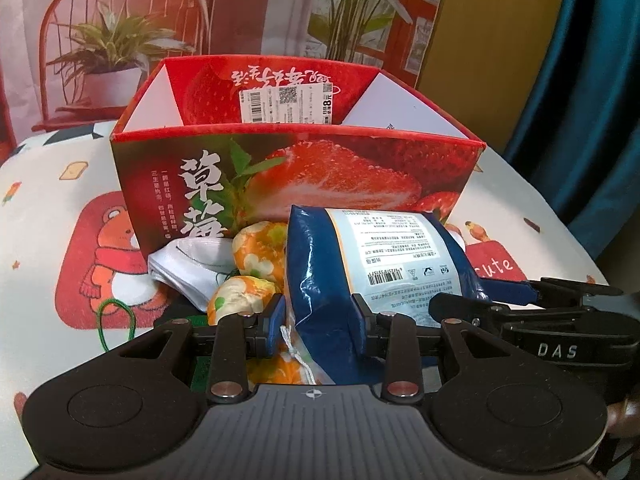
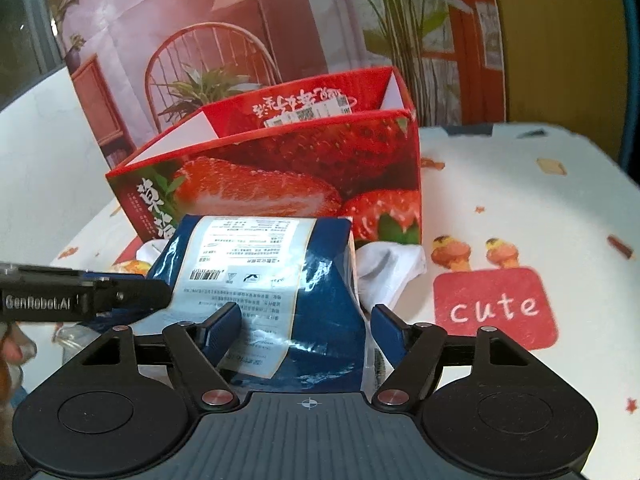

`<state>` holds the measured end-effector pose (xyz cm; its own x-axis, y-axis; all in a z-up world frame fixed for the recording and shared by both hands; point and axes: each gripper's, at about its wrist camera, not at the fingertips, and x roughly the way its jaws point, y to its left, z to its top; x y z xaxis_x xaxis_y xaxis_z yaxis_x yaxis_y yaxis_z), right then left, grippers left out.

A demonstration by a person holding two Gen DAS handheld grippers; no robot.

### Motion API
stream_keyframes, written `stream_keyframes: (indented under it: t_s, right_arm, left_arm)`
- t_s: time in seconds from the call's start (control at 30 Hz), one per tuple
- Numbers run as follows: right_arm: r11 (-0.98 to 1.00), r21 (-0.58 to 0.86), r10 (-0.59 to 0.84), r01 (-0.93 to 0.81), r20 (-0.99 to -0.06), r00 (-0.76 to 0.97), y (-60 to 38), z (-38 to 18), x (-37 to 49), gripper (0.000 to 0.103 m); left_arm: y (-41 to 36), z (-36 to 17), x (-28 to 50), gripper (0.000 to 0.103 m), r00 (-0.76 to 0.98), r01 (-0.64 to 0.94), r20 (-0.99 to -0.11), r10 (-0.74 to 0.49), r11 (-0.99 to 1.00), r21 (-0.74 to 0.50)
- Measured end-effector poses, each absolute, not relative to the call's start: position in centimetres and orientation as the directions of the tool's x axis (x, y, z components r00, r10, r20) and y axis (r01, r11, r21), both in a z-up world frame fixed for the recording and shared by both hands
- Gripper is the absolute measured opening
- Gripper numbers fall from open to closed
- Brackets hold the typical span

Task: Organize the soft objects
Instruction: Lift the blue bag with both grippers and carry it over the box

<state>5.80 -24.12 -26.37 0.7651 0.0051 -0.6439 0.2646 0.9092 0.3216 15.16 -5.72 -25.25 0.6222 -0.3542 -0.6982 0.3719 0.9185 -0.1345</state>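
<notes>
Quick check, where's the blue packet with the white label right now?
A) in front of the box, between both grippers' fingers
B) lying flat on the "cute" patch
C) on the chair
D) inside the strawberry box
A: the blue packet stands in front of the strawberry box, between the fingers of the left gripper and the right gripper.

On my counter (image 2: 520, 200): one strawberry box (image 1: 296, 168), one blue packet (image 1: 384, 264), two orange floral pouches (image 1: 260, 256), one white cloth (image 1: 188, 268), one green cord (image 1: 116, 320).
</notes>
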Motion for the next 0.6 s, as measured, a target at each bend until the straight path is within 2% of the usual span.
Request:
stream_keyframes:
  t_s: [0.3,0.6]
  right_arm:
    - [0.889,0.387,0.062,0.244,-0.629,0.775,-24.1,-25.4,5.6,0.041]
    - [0.917,0.352,0.067,0.188,-0.6,0.797,-23.1,-23.7,5.4,0.03]
  left_arm:
    - [-5.7,-24.6,15.0,0.036,0.616,0.402,-0.682,-0.394,0.902,-0.157]
    - [-4.2,-23.7,14.9,0.036,0.631,0.376,-0.65,-0.424,0.899,-0.223]
